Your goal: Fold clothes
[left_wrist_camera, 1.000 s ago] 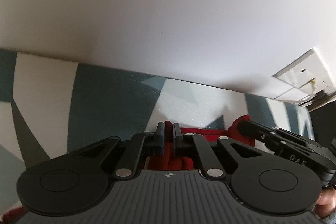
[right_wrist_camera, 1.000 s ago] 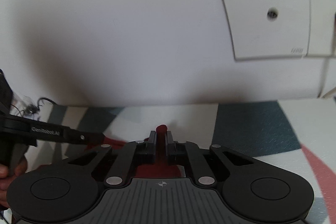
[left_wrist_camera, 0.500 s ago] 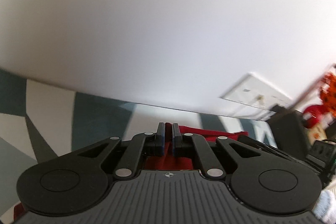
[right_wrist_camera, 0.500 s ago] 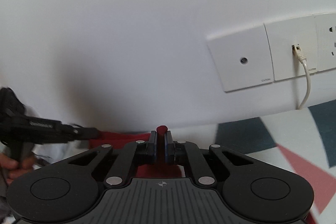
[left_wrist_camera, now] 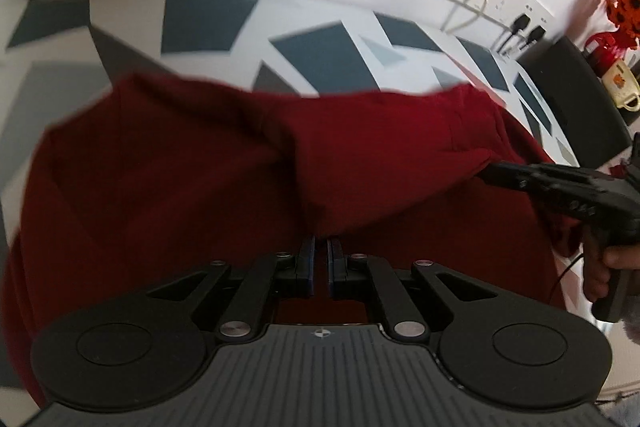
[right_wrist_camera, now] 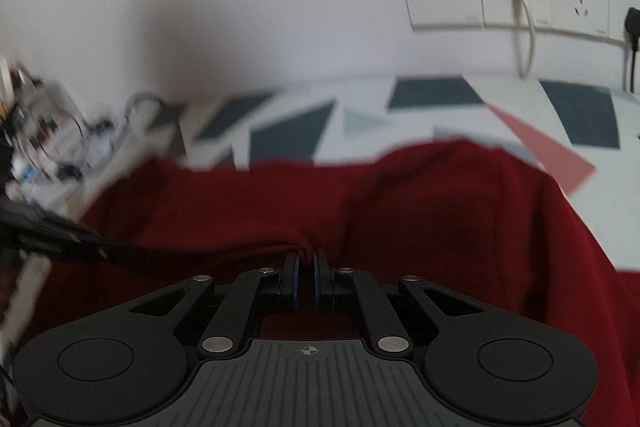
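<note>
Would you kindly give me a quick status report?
Both hand-held grippers, left and right, shut on dark red cloth garment. Garment draped over patterned tabletop. Nothing obstructing.

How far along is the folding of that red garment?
Early to midway, I'd guess. Both the left gripper and the right gripper are shut on an edge of the dark red cloth garment, carrying it over the rest. It lies on the geometric-patterned sheet. No neat folded stack shows yet.
</note>
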### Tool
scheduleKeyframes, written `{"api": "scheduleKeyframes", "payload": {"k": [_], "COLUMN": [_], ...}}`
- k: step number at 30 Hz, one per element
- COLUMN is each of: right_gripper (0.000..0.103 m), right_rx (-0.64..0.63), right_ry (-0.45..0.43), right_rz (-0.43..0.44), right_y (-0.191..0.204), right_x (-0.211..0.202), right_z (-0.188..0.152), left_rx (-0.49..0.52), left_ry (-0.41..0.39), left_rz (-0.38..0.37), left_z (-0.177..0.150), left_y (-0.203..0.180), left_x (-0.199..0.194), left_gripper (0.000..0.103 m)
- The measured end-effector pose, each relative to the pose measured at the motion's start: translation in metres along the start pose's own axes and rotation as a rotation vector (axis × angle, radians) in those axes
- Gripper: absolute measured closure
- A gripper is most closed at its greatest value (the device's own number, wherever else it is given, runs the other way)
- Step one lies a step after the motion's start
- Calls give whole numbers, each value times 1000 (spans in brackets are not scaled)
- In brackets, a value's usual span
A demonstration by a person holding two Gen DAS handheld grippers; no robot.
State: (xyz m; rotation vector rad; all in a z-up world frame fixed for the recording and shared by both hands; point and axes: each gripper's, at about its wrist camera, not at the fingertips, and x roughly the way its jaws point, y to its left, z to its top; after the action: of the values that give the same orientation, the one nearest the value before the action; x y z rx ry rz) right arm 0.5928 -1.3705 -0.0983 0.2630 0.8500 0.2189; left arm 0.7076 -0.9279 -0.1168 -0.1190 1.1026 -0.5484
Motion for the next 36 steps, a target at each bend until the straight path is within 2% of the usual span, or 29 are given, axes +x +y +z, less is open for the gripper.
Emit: {"api": "scheduleKeyframes", "payload": {"k": [1, 2, 4, 5, 6, 8, 9, 10, 11, 12, 13, 16, 17, 18, 20, 21, 22, 23, 25, 29, 31, 34, 36], "right_gripper": [96, 95, 92, 89, 81, 76, 70, 66, 66, 66, 66, 68, 69, 69, 71, 81, 93, 94, 96, 97, 97, 97, 97], "right_rx": [-19, -40, -76, -75, -75, -44, -13, 34, 86, 153, 219, 363, 399, 425, 473, 504, 532, 544, 538, 413, 411, 430, 419], "right_ry": [21, 44, 91, 88, 86, 52, 34, 27, 19, 12, 15, 66, 87, 96, 77, 66, 59, 47, 5, -53, -63, -78, -74], "right_rz": [-12, -23, -39, -38, -36, -17, -1, 18, 36, 53, 77, 122, 129, 127, 138, 142, 135, 127, 114, 20, -21, -22, -26], "right_y": [2, 5, 7, 5, 3, -6, -13, -21, -30, -39, -48, -68, -72, -74, -78, -82, -85, -87, -88, -76, -76, -79, -77], "right_x": [-2, -4, -11, -14, -17, -21, -21, -18, -13, -5, 5, 39, 50, 57, 63, 64, 65, 66, 68, 83, 96, 108, 106], "right_z": [-2, -3, -4, -1, 2, 15, 24, 34, 44, 51, 57, 64, 64, 62, 58, 57, 54, 52, 52, 74, 87, 94, 92], "left_rx": [9, 18, 29, 33, 30, -23, -69, -131, -197, -267, -339, -497, -532, -554, -581, -590, -594, -596, -580, -541, -521, -490, -563], "left_ry": [-3, -3, -27, -52, -86, -147, -159, -150, -135, -117, -93, -23, -23, -23, -21, -26, -39, -53, -81, -137, -164, -205, -209], "left_rz": [-10, -19, -28, -31, -33, -26, -28, -35, -43, -49, -56, -79, -89, -104, -114, -111, -88, -59, -10, 86, 134, 206, 158], "left_z": [0, 1, 6, 9, 14, 28, 38, 47, 56, 62, 68, 78, 79, 81, 85, 86, 85, 84, 92, 111, 120, 134, 132], "left_y": [-1, -3, -3, -2, 2, 14, 24, 36, 48, 60, 72, 93, 96, 98, 98, 98, 98, 98, 97, 94, 92, 90, 101], "left_x": [-4, -8, -19, -25, -30, -37, -36, -30, -23, -14, -3, 25, 30, 34, 37, 38, 38, 38, 40, 45, 47, 50, 46], "left_gripper": [80, 60, 36, 36, 36, 36, 36, 37, 42, 50, 66, 70, 75, 75, 75, 77, 90, 96, 97, 98, 98, 101, 101]}}
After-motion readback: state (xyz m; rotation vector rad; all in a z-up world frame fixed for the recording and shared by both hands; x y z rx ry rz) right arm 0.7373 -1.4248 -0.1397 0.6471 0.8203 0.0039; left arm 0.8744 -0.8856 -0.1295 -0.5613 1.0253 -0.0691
